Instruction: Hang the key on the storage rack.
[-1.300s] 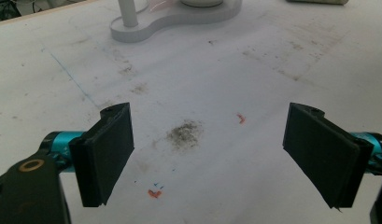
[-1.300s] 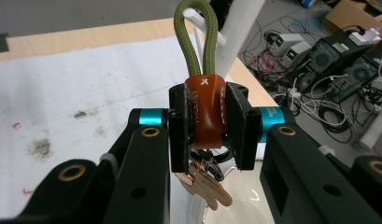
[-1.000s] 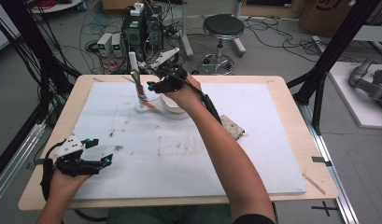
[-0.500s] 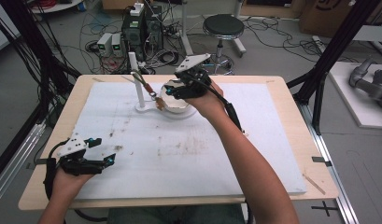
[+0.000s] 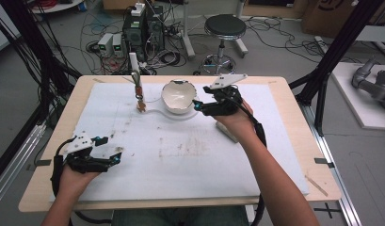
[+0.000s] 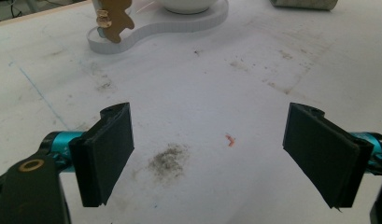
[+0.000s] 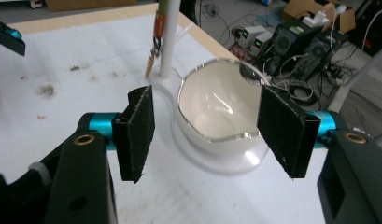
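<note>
A white bowl [image 5: 177, 95] with a wavy rim sits on a flat white base [image 5: 155, 112] at the back of the table. On the same base stands a thin white post [image 5: 133, 63], from which a small brown figure [image 5: 141, 104] hangs. My right gripper [image 5: 198, 107] is just right of the bowl and points at it. Its jaws have just been opening and stand open, with nothing between the pads; the bowl [image 7: 216, 105] lies just beyond them [image 7: 212, 135]. My left gripper [image 5: 111, 150] rests open near the front left, over the bare stained mat [image 6: 209, 154].
The white mat [image 5: 190, 155] covering the wooden table carries dark smudges in the middle. A small grey block [image 5: 226, 133] lies under my right wrist. Cables and electronics stand on the floor behind the table's far edge.
My right gripper has travelled right from the post, past the bowl, to the bowl's right side, and its jaws have widened. The left gripper has stayed where it was.
</note>
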Demonstrator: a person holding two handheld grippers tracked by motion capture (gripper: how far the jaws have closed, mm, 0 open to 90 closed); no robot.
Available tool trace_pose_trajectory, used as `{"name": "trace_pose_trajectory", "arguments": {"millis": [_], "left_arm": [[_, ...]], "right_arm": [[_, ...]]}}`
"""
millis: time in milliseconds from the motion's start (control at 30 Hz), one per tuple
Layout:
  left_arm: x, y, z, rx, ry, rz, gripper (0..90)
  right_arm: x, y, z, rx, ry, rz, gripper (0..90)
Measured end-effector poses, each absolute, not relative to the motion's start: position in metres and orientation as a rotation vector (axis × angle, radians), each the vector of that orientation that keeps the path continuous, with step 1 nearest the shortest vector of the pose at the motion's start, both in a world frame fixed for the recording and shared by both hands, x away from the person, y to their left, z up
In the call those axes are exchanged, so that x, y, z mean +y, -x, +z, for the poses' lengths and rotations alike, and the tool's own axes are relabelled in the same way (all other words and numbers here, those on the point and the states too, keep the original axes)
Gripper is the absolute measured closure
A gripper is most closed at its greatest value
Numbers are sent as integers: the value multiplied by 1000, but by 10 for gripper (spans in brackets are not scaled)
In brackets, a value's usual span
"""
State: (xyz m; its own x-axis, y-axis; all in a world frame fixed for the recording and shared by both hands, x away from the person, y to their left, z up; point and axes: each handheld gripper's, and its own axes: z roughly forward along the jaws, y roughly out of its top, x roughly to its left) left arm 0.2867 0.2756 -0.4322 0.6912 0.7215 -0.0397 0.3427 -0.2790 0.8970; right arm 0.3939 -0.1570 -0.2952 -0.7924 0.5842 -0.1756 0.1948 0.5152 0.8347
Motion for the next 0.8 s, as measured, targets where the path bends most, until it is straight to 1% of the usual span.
{"name": "trace_pose_trajectory", "arguments": {"millis": [267,600,800], "left_arm": [[266,-295,-432,818,-1884,457,162],[259,-298,-431,797,-1876,454,162],[257,-300,-431,799,-1858,445,162]], "right_arm": [[-193,-374,-315,2277,-704,1234,356],[-242,-351,-357,2239,-847,1261,323],[-263,-337,-379,2213,-921,1290,304]]}}
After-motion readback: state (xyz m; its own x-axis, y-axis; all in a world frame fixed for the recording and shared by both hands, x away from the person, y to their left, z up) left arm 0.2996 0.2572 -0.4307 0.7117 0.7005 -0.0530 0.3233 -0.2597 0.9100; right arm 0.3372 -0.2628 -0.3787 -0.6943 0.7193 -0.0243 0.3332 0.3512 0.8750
